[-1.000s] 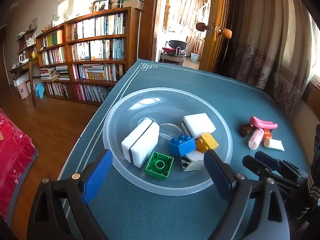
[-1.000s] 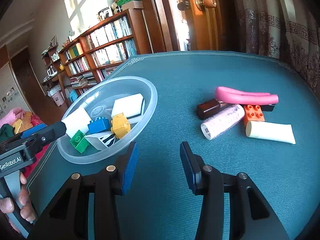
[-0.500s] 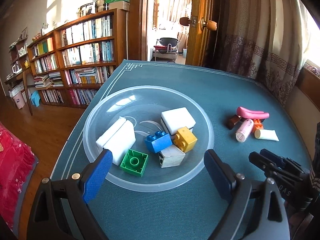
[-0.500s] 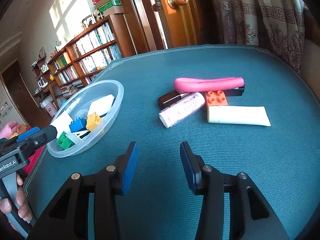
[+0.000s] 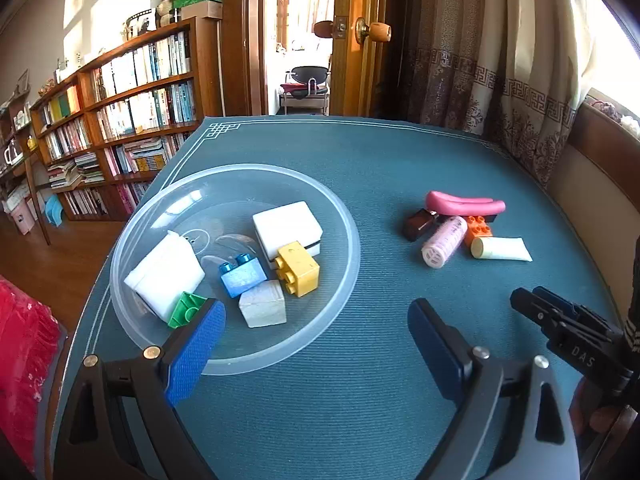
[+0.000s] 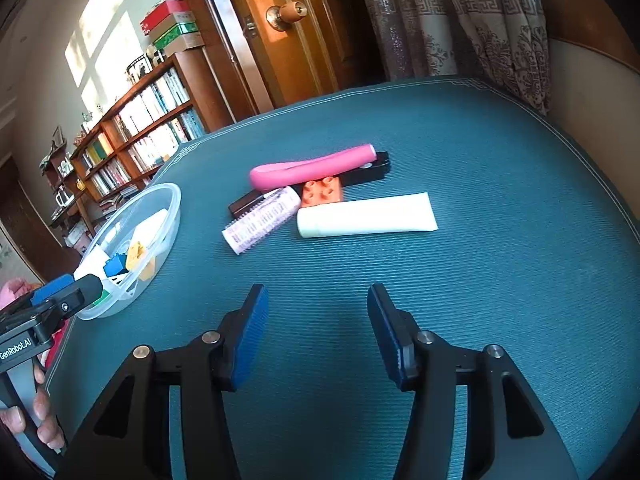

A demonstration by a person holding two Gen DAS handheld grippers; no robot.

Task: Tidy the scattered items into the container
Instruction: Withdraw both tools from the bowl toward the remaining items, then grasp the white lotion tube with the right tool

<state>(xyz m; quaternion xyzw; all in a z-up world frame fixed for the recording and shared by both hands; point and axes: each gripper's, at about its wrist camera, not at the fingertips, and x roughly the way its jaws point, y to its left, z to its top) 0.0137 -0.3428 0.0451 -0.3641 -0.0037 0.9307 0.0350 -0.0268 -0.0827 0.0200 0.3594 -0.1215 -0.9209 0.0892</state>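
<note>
A study with a long bookshelf (image 5: 120, 120) and a wooden door (image 6: 280, 40) surrounds the table (image 5: 360, 160), covered in a ribbed teal mat. On its left side sits the clear plastic bowl (image 5: 344, 216), already holding white blocks and green, blue and yellow bricks. Well apart to the right lies the remaining cluster: a cream tube (image 6: 366, 216), a pink curved piece (image 6: 312, 166) resting over a black item, a pink hair roller (image 6: 262, 220), a dark brown bottle (image 5: 418, 224) and an orange brick (image 6: 322, 192), all touching or nearly so. The right gripper (image 6: 316, 328) hovers short of this pile, fingers spread and empty; the left gripper (image 5: 316, 344) hangs by the bowl's near rim, likewise wide apart and empty. The step looks like the reach for the next item, probably the tube or roller nearest; it calls for lowering and straddling one piece without nudging its neighbours. Only the left view shows the bowl's contents clearly; the right view shows the cluster's overlaps.
</note>
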